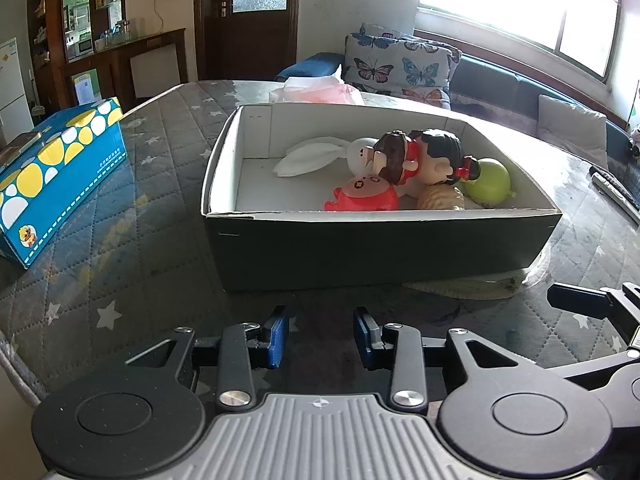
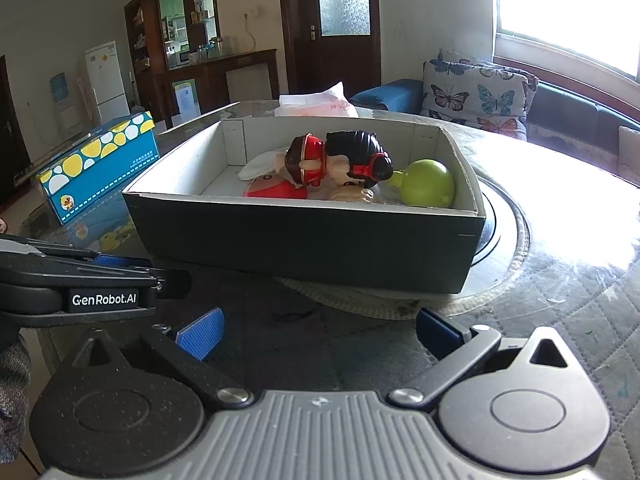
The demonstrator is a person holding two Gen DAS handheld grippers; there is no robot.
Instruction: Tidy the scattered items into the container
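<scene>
A dark cardboard box [image 1: 360, 248] with a white inside stands on the table; it also shows in the right wrist view [image 2: 304, 244]. In it lie a white rabbit toy [image 1: 320, 156], a red pig toy [image 1: 364, 196], two big-headed dolls [image 1: 420, 156], a tan toy [image 1: 440, 198] and a green ball [image 1: 488, 182]. The dolls [image 2: 340, 158] and green ball [image 2: 428, 184] show in the right wrist view too. My left gripper [image 1: 321, 336] is open and empty in front of the box. My right gripper [image 2: 316, 330] is open wide and empty, also in front of the box.
A blue box with yellow and white dots [image 1: 56, 184] stands left of the dark box. A tissue pack [image 1: 316, 90] lies behind it. A remote [image 1: 616, 190] lies at the right table edge. A sofa with butterfly cushions [image 1: 400, 64] stands beyond.
</scene>
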